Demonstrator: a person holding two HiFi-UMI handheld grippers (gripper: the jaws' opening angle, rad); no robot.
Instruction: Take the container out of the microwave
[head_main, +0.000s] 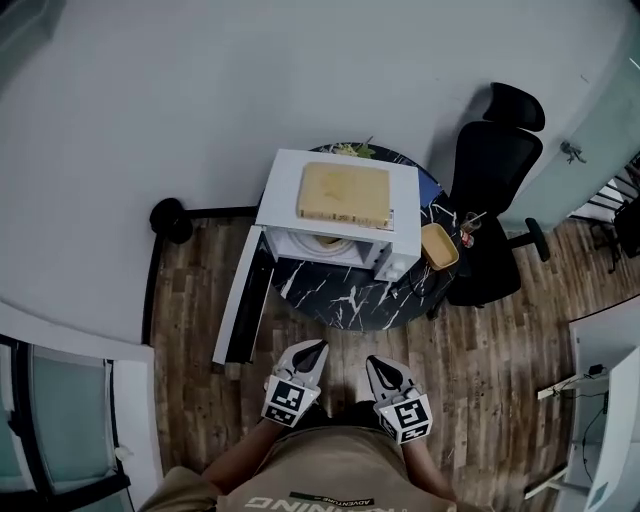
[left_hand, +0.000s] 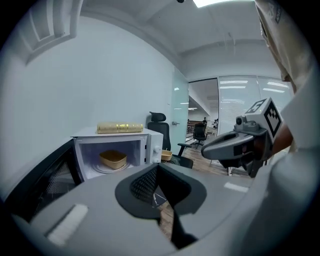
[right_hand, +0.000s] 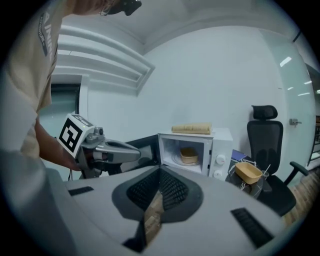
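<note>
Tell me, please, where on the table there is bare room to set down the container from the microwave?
The free patch is the front arc of the table, between the open front of the microwave and the table's near edge. The right side is crowded: a second container sits there beside the microwave. The microwave's top carries a board.

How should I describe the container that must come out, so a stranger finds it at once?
Find the white microwave on the dark round table, its door open. The container is the tan one inside it; a similar tub stands outside, beside the microwave.
</note>
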